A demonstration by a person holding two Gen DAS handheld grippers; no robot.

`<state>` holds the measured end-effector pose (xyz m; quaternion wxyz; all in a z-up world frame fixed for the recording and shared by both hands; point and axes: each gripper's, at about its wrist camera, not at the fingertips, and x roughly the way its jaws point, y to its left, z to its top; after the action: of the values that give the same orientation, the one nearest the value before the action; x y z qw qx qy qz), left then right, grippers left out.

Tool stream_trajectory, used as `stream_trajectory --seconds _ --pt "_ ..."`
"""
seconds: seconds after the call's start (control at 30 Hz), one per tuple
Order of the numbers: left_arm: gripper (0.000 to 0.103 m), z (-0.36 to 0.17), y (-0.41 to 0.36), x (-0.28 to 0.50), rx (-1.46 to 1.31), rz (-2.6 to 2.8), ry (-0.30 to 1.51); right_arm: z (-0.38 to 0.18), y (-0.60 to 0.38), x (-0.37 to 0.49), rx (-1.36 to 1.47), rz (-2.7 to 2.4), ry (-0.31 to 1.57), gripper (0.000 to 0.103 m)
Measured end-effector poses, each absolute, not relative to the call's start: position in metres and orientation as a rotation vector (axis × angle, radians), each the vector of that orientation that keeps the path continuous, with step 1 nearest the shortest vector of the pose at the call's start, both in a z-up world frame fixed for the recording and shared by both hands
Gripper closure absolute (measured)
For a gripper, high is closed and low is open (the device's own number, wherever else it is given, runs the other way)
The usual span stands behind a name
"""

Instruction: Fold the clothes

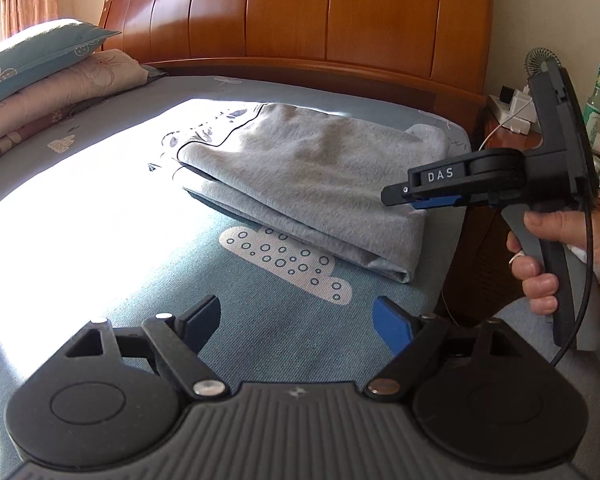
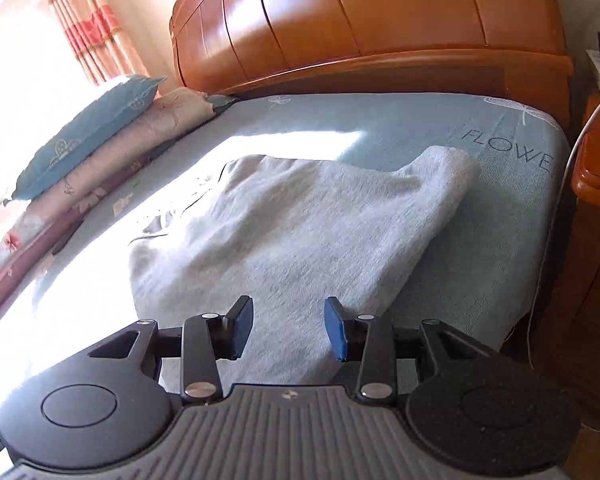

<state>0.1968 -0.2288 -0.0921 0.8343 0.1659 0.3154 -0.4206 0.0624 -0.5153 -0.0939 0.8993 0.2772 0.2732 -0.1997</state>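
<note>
A grey knitted garment [image 2: 284, 232], folded over in layers, lies on the blue-grey patterned bedsheet [image 1: 100, 216] near the bed's right edge, below the glossy wooden headboard [image 1: 300, 20]. The left gripper [image 1: 296, 320] is spread wide and holds nothing. The right gripper [image 2: 288, 328] hovers above the cloth, partly open, empty. Risk: the bunched far corner [image 2: 444, 168] may spring loose, or a pinch may catch only the top layer and undo the fold.

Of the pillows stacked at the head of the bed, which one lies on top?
The teal pillow with white flower prints lies on top, tilted; the pink pillow with pale flower outlines sits directly beneath it, and darker floral bedding lies under both.
</note>
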Motion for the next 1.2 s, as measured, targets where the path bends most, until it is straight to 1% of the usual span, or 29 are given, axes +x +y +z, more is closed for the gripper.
stream_trajectory --seconds 0.07,0.23,0.33,0.5,0.6,0.7,0.73,0.8,0.83,0.87,0.93,1.0,1.03,1.07,1.1,1.17,1.2 --pt "0.018 -0.096 -0.222 0.194 0.354 -0.874 0.673 -0.104 -0.499 0.061 0.537 -0.421 0.615 0.058" --pt "0.016 -0.104 -0.211 0.192 0.374 -0.820 0.674 -0.078 -0.476 0.053 0.462 -0.387 0.589 0.058" --pt "0.016 -0.106 -0.204 0.194 0.370 -0.760 0.681 -0.067 -0.465 0.063 0.422 -0.343 0.581 0.058" --pt "0.011 -0.110 -0.182 0.199 0.291 -0.736 0.705 -0.092 -0.461 0.064 0.635 -0.246 0.698 0.058" --pt "0.011 -0.113 -0.171 0.203 0.238 -0.734 0.726 -0.086 -0.463 0.057 0.688 -0.236 0.717 0.059" --pt "0.010 -0.117 -0.164 0.205 0.203 -0.728 0.730 -0.066 -0.460 0.062 0.634 -0.233 0.661 0.058" --pt "0.010 -0.119 -0.162 0.205 0.197 -0.727 0.733 -0.061 -0.458 0.065 0.609 -0.234 0.644 0.058" --pt "0.010 -0.122 -0.157 0.207 0.187 -0.725 0.744 -0.066 -0.455 0.076 0.598 -0.249 0.668 0.054" --pt "0.010 -0.124 -0.154 0.208 0.181 -0.717 0.751 -0.069 -0.454 0.082 0.592 -0.257 0.680 0.050" --pt "0.010 -0.126 -0.150 0.209 0.173 -0.709 0.758 -0.072 -0.452 0.088 0.588 -0.264 0.695 0.049" --pt "0.010 -0.128 -0.142 0.212 0.151 -0.700 0.766 -0.083 -0.448 0.095 0.587 -0.274 0.764 0.049" --pt "0.008 -0.129 -0.135 0.215 0.117 -0.699 0.766 -0.072 -0.441 0.098 0.520 -0.260 0.711 0.057" --pt "0.007 -0.130 -0.133 0.218 0.102 -0.694 0.767 -0.065 -0.442 0.106 0.490 -0.255 0.684 0.070" --pt "0.007 -0.130 -0.131 0.219 0.090 -0.690 0.767 -0.057 -0.442 0.113 0.460 -0.250 0.656 0.074" --pt "0.007 -0.131 -0.131 0.220 0.084 -0.688 0.767 -0.050 -0.442 0.121 0.430 -0.245 0.629 0.075" --pt "0.005 -0.132 -0.129 0.221 0.076 -0.687 0.765 -0.036 -0.443 0.137 0.375 -0.235 0.579 0.083" --pt "0.004 -0.133 -0.129 0.221 0.081 -0.691 0.762 -0.039 -0.447 0.150 0.378 -0.233 0.591 0.083"
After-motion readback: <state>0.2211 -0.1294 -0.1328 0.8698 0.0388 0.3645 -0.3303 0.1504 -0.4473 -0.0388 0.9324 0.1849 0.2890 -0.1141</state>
